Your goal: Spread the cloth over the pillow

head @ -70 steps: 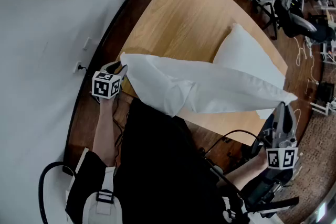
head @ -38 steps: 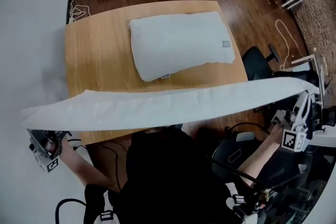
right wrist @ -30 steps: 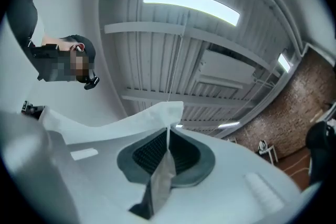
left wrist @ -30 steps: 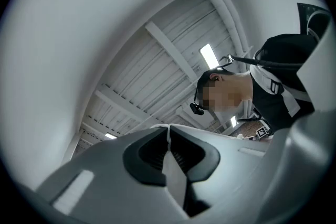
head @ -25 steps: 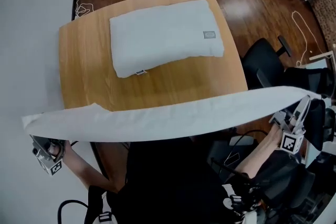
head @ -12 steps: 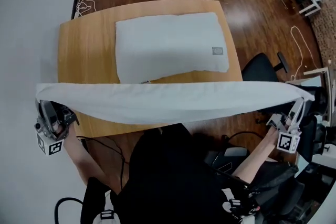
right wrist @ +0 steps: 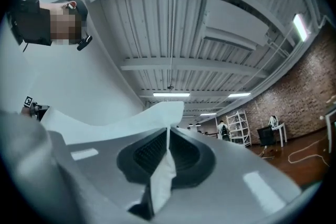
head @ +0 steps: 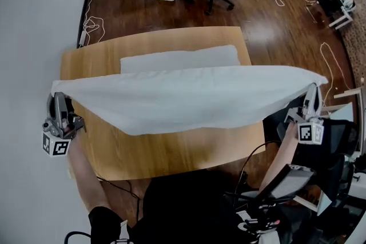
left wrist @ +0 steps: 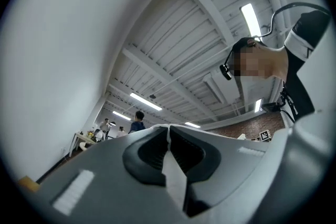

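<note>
Holding cloth [head: 189, 97] stretched wide in mid-air above table [head: 171, 151], hiding near part of pillow [head: 177, 58] in head view; only pillow's far strip seen, toward 12 o'clock of table's centre. Pinching one end w/ left gripper [head: 58, 99] at 9 o'clock, jaws closed tight on thin fold of fabric. Pinching other end w/ right gripper [head: 311, 90] at 3 o'clock, jaws likewise squeezed together on cloth, w/ small flap poking past tips. Sagging in middle toward 6 o'clock; apparently hanging clear of wood, though hard to tell.

Judging by sag & billow: v. light, thin, limp, no stiffness; prob. catches air & floats on way down. Not fragile, but smooth enough to slip from shallow pinch. Best taken at far corners or end hems, as now, w/ tension kept betw. both ends to avoid bunching. Calls for level, even lowering; otherwise likely to land skewed or leave pillow's 12 o'clock edge bare.
</note>
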The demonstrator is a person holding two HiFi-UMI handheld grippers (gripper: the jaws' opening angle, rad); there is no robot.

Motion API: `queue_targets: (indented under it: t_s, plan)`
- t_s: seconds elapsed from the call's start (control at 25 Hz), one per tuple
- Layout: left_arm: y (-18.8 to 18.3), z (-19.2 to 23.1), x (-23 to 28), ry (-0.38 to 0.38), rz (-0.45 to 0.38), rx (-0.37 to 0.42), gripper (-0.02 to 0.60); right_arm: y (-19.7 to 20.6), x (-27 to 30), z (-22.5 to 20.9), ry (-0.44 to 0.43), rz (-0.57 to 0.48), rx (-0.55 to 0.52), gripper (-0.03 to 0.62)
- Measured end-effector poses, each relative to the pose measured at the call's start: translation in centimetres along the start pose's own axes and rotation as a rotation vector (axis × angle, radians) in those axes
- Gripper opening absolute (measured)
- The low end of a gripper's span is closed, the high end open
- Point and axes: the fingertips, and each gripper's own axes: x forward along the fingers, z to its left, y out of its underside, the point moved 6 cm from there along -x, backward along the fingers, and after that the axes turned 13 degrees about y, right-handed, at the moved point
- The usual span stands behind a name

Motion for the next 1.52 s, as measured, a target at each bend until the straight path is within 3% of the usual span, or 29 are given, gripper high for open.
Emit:
queue_targets:
  t_s: [0.12,0.24,0.32,0.4,0.44,0.52,0.64,0.72,0.76,0.84,0.88,0.92,0.96,1.04,1.12,1.2,1.28,1.36,1.4,1.52]
  plan:
    - [6.0,5.7,4.1,-0.054,0.111,-0.015,0.011,6.7,9.0,-0.2,-0.045,0.044,0.05,0.018]
    - [14.8,12.3,6.7,-0.124,0.262,-0.057,0.011,18.4,17.9,0.0,-0.075,0.181,0.073,0.018]
    - [22.6,16.3,6.5,-0.209,0.418,-0.13,0.011,28.9,22.3,1.5,-0.11,0.413,0.003,0.018]
    - [30.4,18.9,4.8,-0.324,0.595,-0.27,0.011,38.8,23.5,3.3,-0.141,0.737,-0.106,0.018]
    - [33.5,19.4,3.7,-0.375,0.673,-0.331,0.011,42.0,23.1,4.1,-0.155,0.866,-0.175,0.018]
    - [37.1,19.5,2.0,-0.428,0.774,-0.39,0.011,44.9,21.8,4.8,-0.189,0.981,-0.272,0.018]
    - [38.6,19.9,1.8,-0.416,0.823,-0.367,0.012,45.5,22.1,4.1,-0.217,0.953,-0.304,0.018]
    - [38.7,20.3,2.5,-0.397,0.805,-0.345,0.012,44.6,23.0,3.8,-0.215,0.896,-0.286,0.018]
    - [39.1,20.4,2.6,-0.389,0.807,-0.365,0.012,44.4,23.1,3.7,-0.215,0.887,-0.286,0.018]
    - [40.8,20.4,1.9,-0.394,0.888,-0.485,0.06,45.4,22.8,4.1,-0.24,0.965,-0.323,0.021]
    - [41.6,20.3,1.0,-0.404,0.955,-0.55,0.132,46.3,22.2,4.4,-0.262,1.042,-0.337,0.047]
    - [41.9,20.0,-0.1,-0.411,1.016,-0.594,0.202,47.1,21.6,4.5,-0.281,1.123,-0.333,0.156]
    - [41.7,19.7,-1.3,-0.416,1.054,-0.616,0.222,47.4,21.0,4.0,-0.287,1.185,-0.312,0.266]
    - [39.9,19.5,-3.9,-0.446,1.048,-0.615,0.222,46.0,20.2,0.8,-0.224,1.215,-0.259,0.304]
    - [36.7,18.8,-6.0,-0.471,0.953,-0.622,0.222,42.9,19.1,-3.5,-0.131,1.176,-0.199,0.302]
    - [33.3,16.0,-7.0,-0.391,0.82,-0.669,0.221,38.8,15.8,-5.9,-0.147,1.109,-0.114,0.302]
    - [30.7,10.2,-7.9,-0.22,0.743,-0.712,0.221,34.6,10.2,-5.3,-0.306,1.043,0.014,0.301]
    - [29.2,3.4,-10.1,-0.082,0.787,-0.687,0.221,31.6,3.8,-2.7,-0.473,1.009,0.087,0.301]
    - [29.1,0.6,-11.5,-0.043,0.836,-0.663,0.221,30.7,0.7,-1.5,-0.516,1.012,0.074,0.301]
    - [30.7,-6.5,-16.0,0.022,0.996,-0.65,0.222,30.2,-8.0,0.5,-0.569,1.102,-0.068,0.301]
